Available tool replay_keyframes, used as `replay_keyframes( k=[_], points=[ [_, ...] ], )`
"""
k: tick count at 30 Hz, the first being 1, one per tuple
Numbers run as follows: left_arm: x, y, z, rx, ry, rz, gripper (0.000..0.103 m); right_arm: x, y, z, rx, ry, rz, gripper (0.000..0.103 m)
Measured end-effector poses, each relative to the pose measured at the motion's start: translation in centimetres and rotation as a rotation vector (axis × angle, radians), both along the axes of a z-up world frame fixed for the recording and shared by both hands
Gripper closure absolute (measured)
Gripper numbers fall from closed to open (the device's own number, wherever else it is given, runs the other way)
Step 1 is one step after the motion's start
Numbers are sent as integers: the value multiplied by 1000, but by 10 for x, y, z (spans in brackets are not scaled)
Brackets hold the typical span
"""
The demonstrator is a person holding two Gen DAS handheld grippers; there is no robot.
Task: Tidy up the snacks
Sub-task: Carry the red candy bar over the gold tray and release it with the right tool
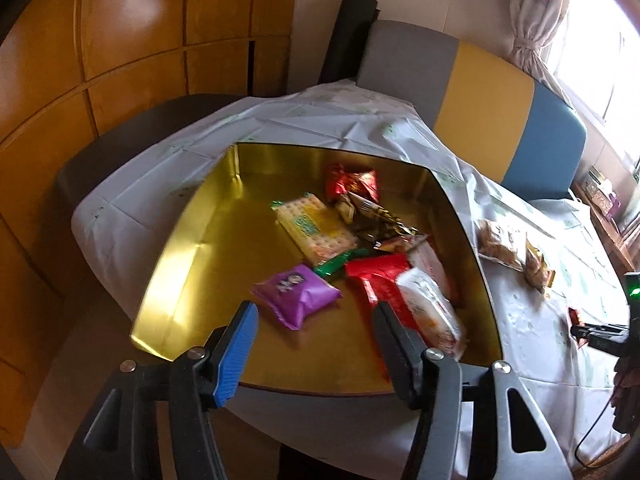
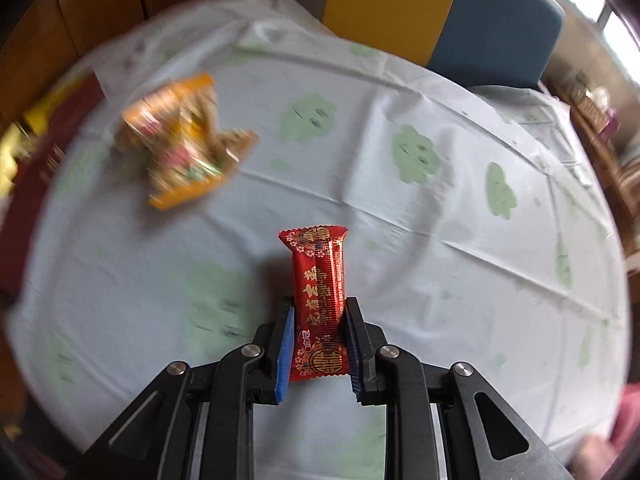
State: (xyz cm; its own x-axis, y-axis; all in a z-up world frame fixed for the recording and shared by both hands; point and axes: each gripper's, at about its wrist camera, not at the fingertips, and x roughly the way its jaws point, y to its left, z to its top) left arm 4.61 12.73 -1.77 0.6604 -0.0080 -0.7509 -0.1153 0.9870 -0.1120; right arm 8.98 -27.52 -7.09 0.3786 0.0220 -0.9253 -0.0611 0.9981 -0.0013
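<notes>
From my left wrist I look down into the gold tin [image 1: 192,248] that sits on the tabletop [image 1: 532,320]; my left jaws [image 1: 314,330] stand well apart with nothing between them, hanging over the near end of the tin; inside lie a purple pouch [image 1: 298,294] just ahead of my blue pad, a cracker pack [image 1: 314,228] further in, a red packet [image 1: 376,276] and a white packet [image 1: 430,312] by my dark finger, and a crumpled red wrapper [image 1: 352,182] at the far side; two more brown snack bags [image 1: 512,252] lie outside the tin on the cloth, so I judge the sorting unfinished; the pouch looks puffy and light, its film slick, and I would take it across its fat middle rather than by a crimped end. From my right wrist, my right jaws [image 2: 318,342] are clamped on a small red candy bar [image 2: 320,300], pinched at its lower half with the upper end standing free above the tablecloth; it seems light and fairly stiff, yet the glossy wrapper could slide, so a hold nearer the middle would be steadier; off to the left lies an orange snack bag [image 2: 184,140], blurred, well apart from what I hold; I judge its contents brittle and would grip it gently across the body.
</notes>
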Motion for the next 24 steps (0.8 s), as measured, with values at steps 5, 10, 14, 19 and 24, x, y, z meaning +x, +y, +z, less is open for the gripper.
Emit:
replay_keyframes(
  k=[5, 10, 14, 19, 24],
  points=[
    [2, 19, -6, -8, 17, 72, 42, 0, 60, 30, 137, -64, 122, 80],
    [0, 32, -5, -5, 14, 114, 43, -1, 153, 54, 264, -94, 291, 80],
    [-2, 41, -4, -7, 3, 128, 43, 6, 224, 64, 354, -93, 414, 80],
    [-2, 50, -7, -15, 6, 148, 43, 17, 291, 43, 386, -8, 496, 78],
    [-3, 56, -13, -18, 20, 156, 43, 19, 319, 7, 351, 67, 509, 76]
  ],
)
